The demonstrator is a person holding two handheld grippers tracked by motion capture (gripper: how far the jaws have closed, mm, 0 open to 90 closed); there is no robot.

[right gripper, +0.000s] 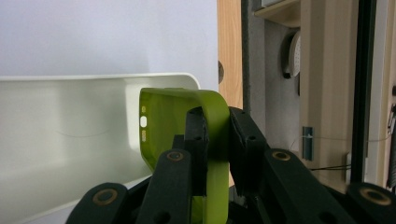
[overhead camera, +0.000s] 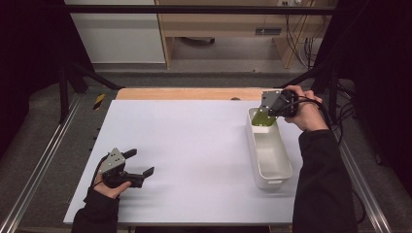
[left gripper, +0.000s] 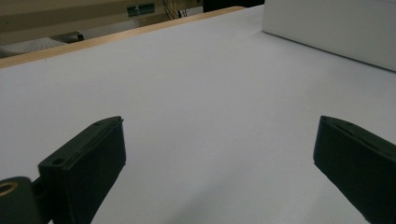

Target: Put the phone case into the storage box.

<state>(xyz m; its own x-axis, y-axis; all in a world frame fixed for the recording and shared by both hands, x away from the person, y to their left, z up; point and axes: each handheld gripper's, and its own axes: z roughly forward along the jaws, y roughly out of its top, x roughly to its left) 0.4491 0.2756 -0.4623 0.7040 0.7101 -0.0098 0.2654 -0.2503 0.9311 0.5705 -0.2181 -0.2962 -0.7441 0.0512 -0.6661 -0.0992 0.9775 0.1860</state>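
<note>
Right hand-held gripper (overhead camera: 266, 112): jaws closed tight on one edge of a green phone case (right gripper: 187, 126), held over the far end of the bin.
Green phone case: pinched at its rim, hanging just inside the bin's far end, hollow side showing in the right gripper view.
Left hand-held gripper (overhead camera: 141, 162): jaws spread wide, holding nothing, low over the near left of the surface (overhead camera: 184, 141).
White bin (overhead camera: 269, 155): long, standing on the right side of the surface.
</note>
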